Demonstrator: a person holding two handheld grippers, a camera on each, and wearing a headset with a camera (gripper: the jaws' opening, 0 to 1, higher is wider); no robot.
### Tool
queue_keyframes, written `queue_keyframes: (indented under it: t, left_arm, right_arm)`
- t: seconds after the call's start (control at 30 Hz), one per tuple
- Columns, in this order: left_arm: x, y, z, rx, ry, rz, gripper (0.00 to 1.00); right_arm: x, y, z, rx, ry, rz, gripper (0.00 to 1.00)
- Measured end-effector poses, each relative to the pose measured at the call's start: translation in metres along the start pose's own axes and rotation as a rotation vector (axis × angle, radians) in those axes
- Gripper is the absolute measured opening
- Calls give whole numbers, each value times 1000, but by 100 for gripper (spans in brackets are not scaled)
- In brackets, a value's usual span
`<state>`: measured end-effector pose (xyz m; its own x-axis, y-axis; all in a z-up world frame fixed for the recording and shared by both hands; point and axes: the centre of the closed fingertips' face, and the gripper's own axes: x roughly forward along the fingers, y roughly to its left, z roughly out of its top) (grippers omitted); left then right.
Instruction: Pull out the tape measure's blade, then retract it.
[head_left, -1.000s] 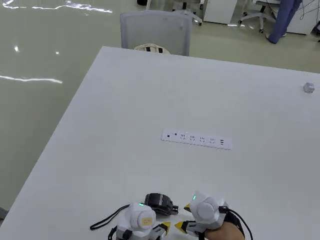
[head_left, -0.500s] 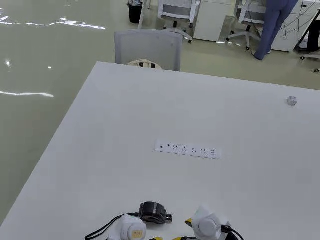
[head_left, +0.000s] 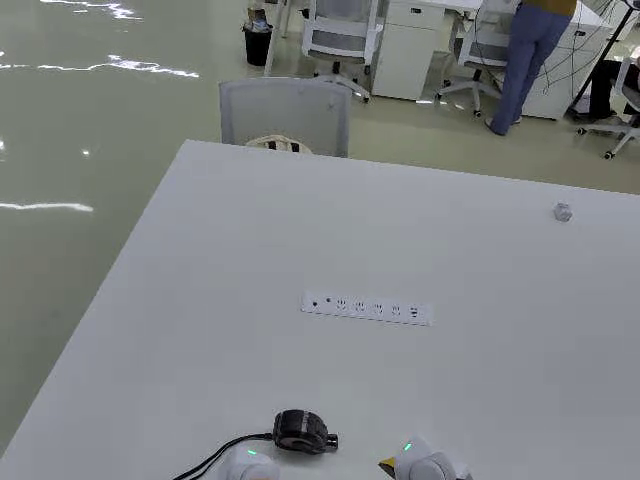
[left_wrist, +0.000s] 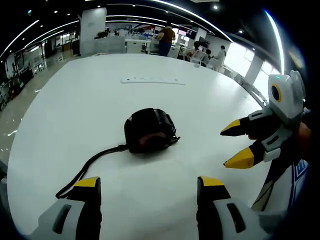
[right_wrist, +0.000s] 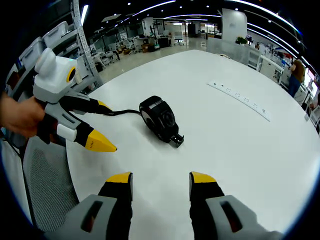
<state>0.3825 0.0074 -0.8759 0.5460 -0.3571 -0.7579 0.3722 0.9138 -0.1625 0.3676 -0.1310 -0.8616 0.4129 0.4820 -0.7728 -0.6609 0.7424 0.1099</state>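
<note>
We see the black tape measure on the white table, near its close edge and just beyond the two grippers at the bottom of the head view. A black wrist strap trails from its case across the tabletop toward the left gripper. In the right gripper view the blade's end hook sits at the mouth of the case, pointing roughly toward that view's own jaws. The blade is not drawn out.

The left gripper is released. Its two yellow-tipped jaws stand well apart with bare tabletop between them, and the tape measure lies ahead of them, near but not touching. The right gripper is likewise released, with its jaws spread, and the tape measure lies ahead of it, untouched. Each gripper appears in the other's view, off to one side of the tape measure, with its jaws parted. A hand shows on the left gripper's grip.

Farther along the table, well apart from the tape measure, a white power strip lies flat. A small grey crumpled object sits toward the table's far right. Beyond the far edge a grey chair stands against the table, and a person stands by desks in the background.
</note>
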Motion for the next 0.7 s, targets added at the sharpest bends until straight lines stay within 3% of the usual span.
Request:
queue_keyframes:
  t: [0.13,0.7]
  left_arm:
    - [-6,0,0,0,-5,-9,76]
    - [-31,2,-8,19,-26,-49,79]
  right_arm:
    - [-8,6,-3,55,-21,-21,47]
    - [-43,17,-15,137,-65,-104,53]
